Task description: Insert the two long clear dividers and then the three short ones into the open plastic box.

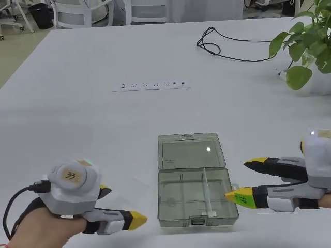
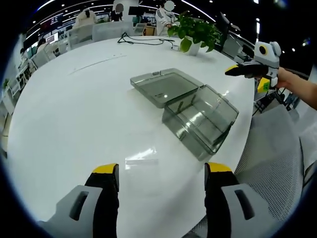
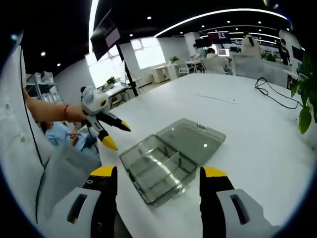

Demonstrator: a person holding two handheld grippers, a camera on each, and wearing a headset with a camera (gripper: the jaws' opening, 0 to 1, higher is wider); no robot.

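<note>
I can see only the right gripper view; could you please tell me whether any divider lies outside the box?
Observer: Yes, one clear divider lies flat on the table, between the left gripper and the box.
Operator: Is the left gripper holding it?
Observer: No. Its jaws are open and empty, just short of the divider.
Operator: Is anything in the box yet?
Observer: One long divider stands in it, right of centre in the head view.

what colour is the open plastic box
The plastic box is translucent smoky grey-green, clearest in the head view.
</note>
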